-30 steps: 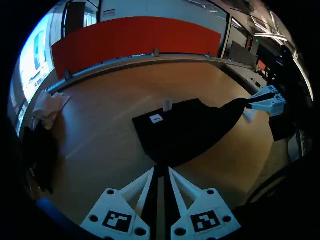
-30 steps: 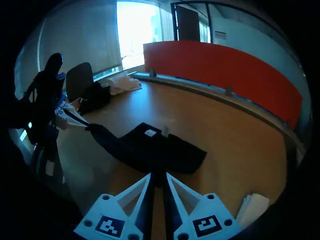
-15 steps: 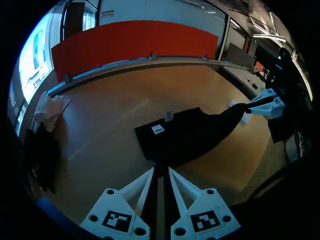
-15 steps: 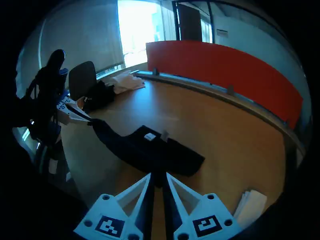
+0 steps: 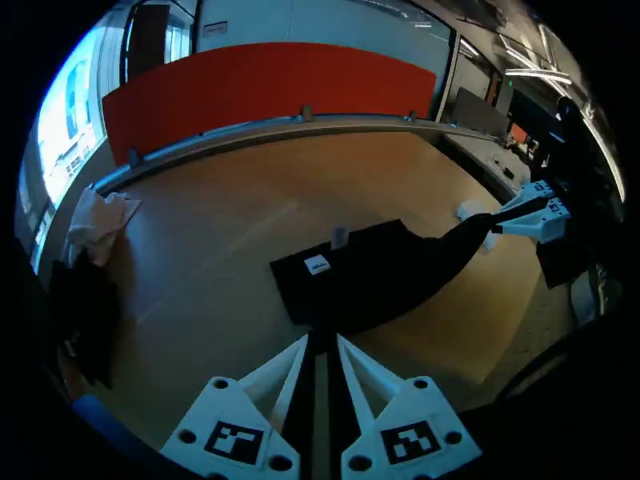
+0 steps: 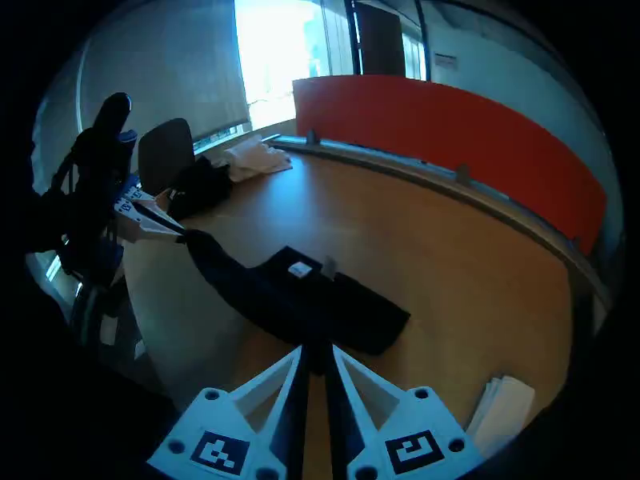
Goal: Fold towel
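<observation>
In the left gripper view, the left claw (image 5: pixel 324 342) sits at the bottom with its two fingers drawn close together, a dark strip of cloth pinched between them. The towel (image 5: pixel 376 272), dark and almost black, spreads away from the tips across the wooden surface (image 5: pixel 216 216), its near edge rising to meet the claw. A small white label (image 5: pixel 317 264) lies on the towel's far left part. To the right the cloth narrows into a lifted corner, and the right claw (image 5: pixel 498 225) is clamped on it, just above the surface's edge. A pale cloth (image 5: pixel 96 224) lies well apart at the far left, in front of a red partition (image 5: pixel 272 80). In the right gripper view, the right claw (image 6: pixel 318 352) is at the bottom, fingers likewise nearly together with dark cloth caught between them. The towel runs forward from the tips and lies mostly flat in the middle of the surface. Its left end stretches up off the surface to the left claw, which grips that corner near a dark chair (image 6: pixel 164 156). A white stack (image 6: pixel 504 404) rests at the lower right, apart from the towel.
</observation>
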A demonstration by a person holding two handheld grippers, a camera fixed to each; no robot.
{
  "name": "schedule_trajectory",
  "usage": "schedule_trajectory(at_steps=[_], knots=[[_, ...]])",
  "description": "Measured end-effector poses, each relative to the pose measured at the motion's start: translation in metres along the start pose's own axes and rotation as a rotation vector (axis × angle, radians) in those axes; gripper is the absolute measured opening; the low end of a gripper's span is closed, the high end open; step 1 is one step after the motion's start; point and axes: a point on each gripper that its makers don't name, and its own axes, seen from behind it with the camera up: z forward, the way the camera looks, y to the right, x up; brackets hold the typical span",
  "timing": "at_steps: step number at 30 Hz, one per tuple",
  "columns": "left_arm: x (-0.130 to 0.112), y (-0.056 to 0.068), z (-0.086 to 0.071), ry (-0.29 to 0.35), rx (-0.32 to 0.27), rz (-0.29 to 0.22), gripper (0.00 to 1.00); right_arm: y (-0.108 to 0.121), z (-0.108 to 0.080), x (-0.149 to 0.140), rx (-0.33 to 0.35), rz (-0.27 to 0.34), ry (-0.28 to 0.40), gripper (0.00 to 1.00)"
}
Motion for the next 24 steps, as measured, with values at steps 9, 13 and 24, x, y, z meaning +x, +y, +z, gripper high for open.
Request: schedule_trajectory(at_steps=[9,13,24], knots=[[0.008,-0.005,0.01,0.01,0.008,-0.014,0.09,0.007,0.01,0.002,-0.01,0.002,-0.018,0.12],[0.012,-0.009,0.018,0.015,0.013,-0.02,0.09,0.014,0.017,0.005,-0.018,0.006,-0.028,0.12],[0.027,-0.024,0.053,0.024,0.033,-0.009,0.09,0.04,0.045,0.004,-0.041,0.024,-0.058,0.12]])
